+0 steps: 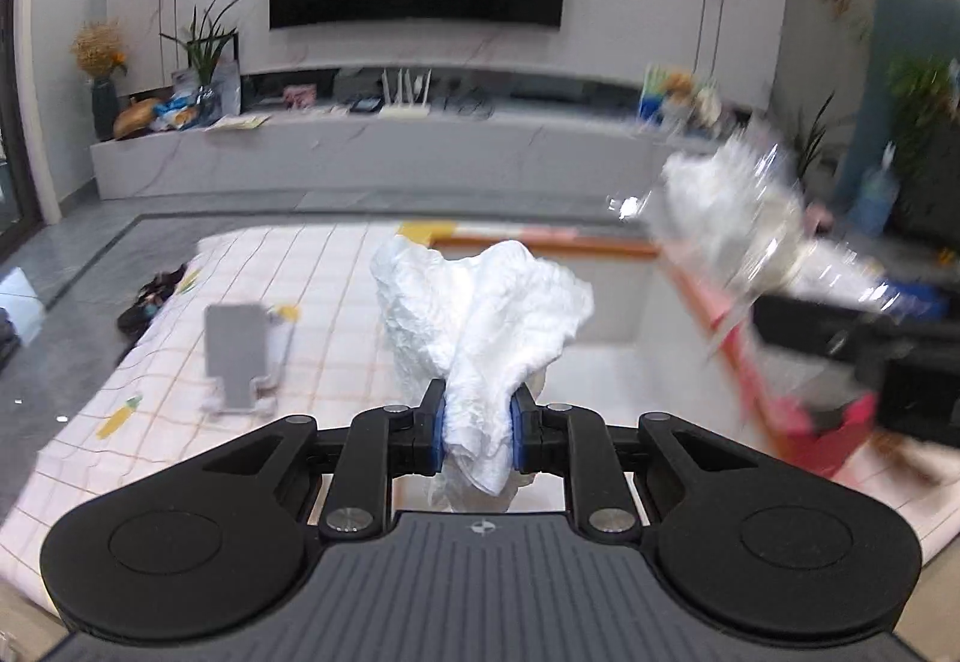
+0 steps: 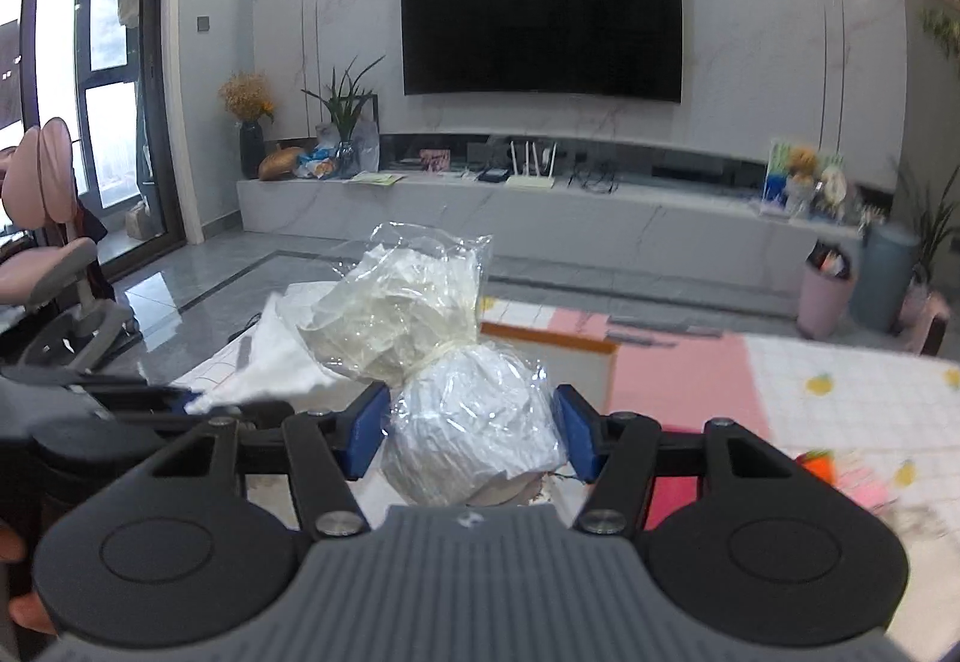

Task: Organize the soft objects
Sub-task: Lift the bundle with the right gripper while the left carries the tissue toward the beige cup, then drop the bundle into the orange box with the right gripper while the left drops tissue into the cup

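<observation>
Here the left tool (image 1: 477, 431) is clenched on a crumpled white cloth (image 1: 480, 314), its blue pads pressing the bunched lower part while the rest of the cloth stands up above the fingers. The cloth is lifted off the counter (image 1: 150, 392), which wears a checked covering printed with small yellow fruit. A grey phone-shaped slab (image 1: 234, 356) lies flat on that covering to the left of the cloth. Beyond the cloth sits a box with an orange rim (image 1: 540, 245), white inside.

The right tool (image 2: 471, 431) grips a clear plastic bag stuffed with white soft material (image 2: 438, 362), cinched at its middle so it makes two lumps. The nearer lump sits between the blue pads, which press its sides; the farther lump pokes up and forward, tilted to the left. In the left wrist view this same bag shows as a blurred shiny shape at the right, above the box's right edge. In the right wrist view the white cloth and the left tool appear at the left, just beside the bag.

A dark television (image 2: 540, 20) hangs on the marble wall behind.
</observation>
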Available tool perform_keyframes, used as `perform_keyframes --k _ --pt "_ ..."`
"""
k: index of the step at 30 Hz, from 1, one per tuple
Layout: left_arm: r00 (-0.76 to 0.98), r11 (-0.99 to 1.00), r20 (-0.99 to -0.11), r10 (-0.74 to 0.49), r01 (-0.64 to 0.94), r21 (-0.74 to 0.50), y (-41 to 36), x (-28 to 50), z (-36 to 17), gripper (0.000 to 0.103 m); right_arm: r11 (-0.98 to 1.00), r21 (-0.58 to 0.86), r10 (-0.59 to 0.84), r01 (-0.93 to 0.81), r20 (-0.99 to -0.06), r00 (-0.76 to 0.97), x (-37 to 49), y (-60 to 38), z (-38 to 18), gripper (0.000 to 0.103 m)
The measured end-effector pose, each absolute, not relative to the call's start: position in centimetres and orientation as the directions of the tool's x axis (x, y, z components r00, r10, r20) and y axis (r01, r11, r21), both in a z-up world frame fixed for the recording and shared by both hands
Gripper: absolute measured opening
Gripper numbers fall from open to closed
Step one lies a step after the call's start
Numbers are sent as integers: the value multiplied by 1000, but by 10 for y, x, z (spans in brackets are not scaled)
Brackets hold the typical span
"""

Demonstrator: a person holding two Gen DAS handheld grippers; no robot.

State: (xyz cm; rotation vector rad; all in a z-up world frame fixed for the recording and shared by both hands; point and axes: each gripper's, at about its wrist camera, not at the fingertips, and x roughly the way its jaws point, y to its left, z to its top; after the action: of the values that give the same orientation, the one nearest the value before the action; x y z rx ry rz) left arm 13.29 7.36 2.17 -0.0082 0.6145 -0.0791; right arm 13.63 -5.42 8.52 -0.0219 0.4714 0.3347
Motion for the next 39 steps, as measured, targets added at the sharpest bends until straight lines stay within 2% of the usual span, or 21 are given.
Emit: perform_keyframes --k 6,10,13,15,19,21,23,27,30,36,39 --pt "730 989 -667 -149 102 -108 84 149 -7 23 939 148 344 -311 -461 818 163 -45 65 59" --pt "706 995 -702 -91 99 -30 79 149 -15 29 917 232 397 -324 -455 797 177 -50 55 59" --pt "685 991 -719 -119 128 -42 83 151 -15 40 921 249 384 -298 -467 796 184 -50 49 59" --pt "681 985 -719 -138 173 -25 78 148 -14 61 919 262 388 -293 -478 788 187 -50 45 59" --pt "681 983 -721 -129 184 -2 72 140 -11 71 916 278 394 -288 -504 768 188 -49 38 59" --pt "686 987 -719 -112 163 3 74 138 -9 80 919 272 389 -284 -514 764 187 -48 36 59" --pt "690 989 -717 -103 145 -2 78 134 -4 80 920 268 388 -285 -526 756 185 -48 35 59" --pt "696 988 -701 -154 126 -92 96 124 10 82 923 253 383 -289 -563 732 182 -41 35 59" --pt "716 994 -691 -101 52 -91 109 119 23 86 920 274 391 -281 -583 712 183 -31 36 59" --pt "708 994 -706 -5 -76 -83 141 129 26 86 837 465 524 -290 -523 673 185 -12 45 59" --pt "690 992 -721 53 -120 -42 151 132 19 86 810 499 552 -307 -475 685 186 -2 65 59"
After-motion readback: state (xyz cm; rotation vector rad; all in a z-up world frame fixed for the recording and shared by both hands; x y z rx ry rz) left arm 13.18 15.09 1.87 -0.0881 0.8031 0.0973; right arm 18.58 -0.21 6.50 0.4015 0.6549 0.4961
